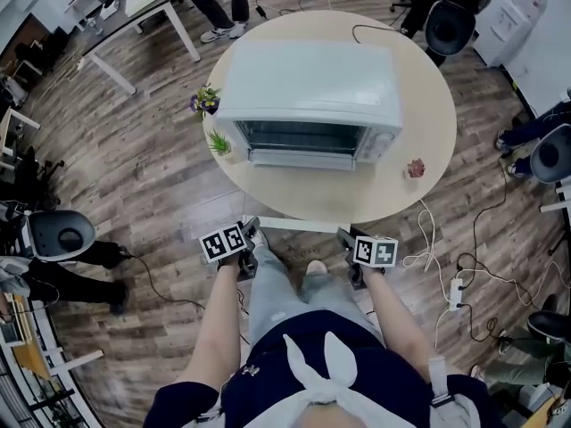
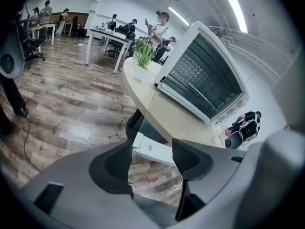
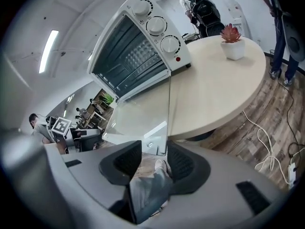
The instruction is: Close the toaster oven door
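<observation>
Wooden floor [image 1: 152,176] lay all around a round beige table [image 1: 357,194] in the head view, with desks, chairs and cables farther out. On the table stood the toaster oven [image 1: 308,87], and its glass door [image 1: 294,226] was folded down flat toward the person. Three small pots stood near it, holding purple flowers [image 1: 205,101], a green plant [image 1: 220,144] and a red succulent [image 1: 415,168]. The left gripper [image 1: 252,228] and the right gripper [image 1: 343,236] were at the two ends of the door's front edge.

In the left gripper view the jaws stood apart. The white end of the door's handle showed between them, not squeezed by the pads. People stood at desks behind.

In the right gripper view the jaws were also apart, with the door's corner between them, not clamped. A metal grid showed inside the oven chamber, and three knobs [image 3: 157,25] sat beside it.
</observation>
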The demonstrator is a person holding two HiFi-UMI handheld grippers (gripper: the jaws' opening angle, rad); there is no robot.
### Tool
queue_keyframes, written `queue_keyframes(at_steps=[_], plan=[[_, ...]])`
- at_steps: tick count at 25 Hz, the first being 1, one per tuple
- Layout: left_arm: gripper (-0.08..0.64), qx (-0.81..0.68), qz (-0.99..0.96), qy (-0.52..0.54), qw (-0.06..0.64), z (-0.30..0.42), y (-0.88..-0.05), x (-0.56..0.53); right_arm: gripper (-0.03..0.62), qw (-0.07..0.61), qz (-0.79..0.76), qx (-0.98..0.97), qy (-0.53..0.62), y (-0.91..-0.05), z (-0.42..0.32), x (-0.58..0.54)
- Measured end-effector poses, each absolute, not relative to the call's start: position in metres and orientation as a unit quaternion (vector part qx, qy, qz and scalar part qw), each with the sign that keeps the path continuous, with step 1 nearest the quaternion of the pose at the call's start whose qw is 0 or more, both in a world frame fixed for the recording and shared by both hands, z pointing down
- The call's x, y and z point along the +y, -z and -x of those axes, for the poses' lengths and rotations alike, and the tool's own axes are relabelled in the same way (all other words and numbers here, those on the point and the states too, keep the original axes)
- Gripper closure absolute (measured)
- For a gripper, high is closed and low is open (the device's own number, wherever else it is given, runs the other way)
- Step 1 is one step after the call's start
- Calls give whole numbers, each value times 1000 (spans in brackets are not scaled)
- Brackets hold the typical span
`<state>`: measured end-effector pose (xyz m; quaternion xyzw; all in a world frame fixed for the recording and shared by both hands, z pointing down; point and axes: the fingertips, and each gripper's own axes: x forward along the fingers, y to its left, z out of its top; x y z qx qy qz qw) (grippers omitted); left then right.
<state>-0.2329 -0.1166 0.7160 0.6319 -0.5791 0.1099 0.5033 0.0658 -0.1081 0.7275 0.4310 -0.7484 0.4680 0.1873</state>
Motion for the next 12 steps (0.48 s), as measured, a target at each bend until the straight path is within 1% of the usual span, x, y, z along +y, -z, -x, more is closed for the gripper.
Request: queue_keyframes(at_steps=[5,8,12], plan=[[314,-573,-619,-101,527,235,-731,-112,466,195,-435,-740,-475,-733,-68,-109],[378,-585,-611,-101,524,238,-733,-112,472,198,-430,-742,-475,-732,-69,-109],[387,-590,-611,-106,517,238,-731,-112,476,197,-429,-744,-473,-730,-69,-108]])
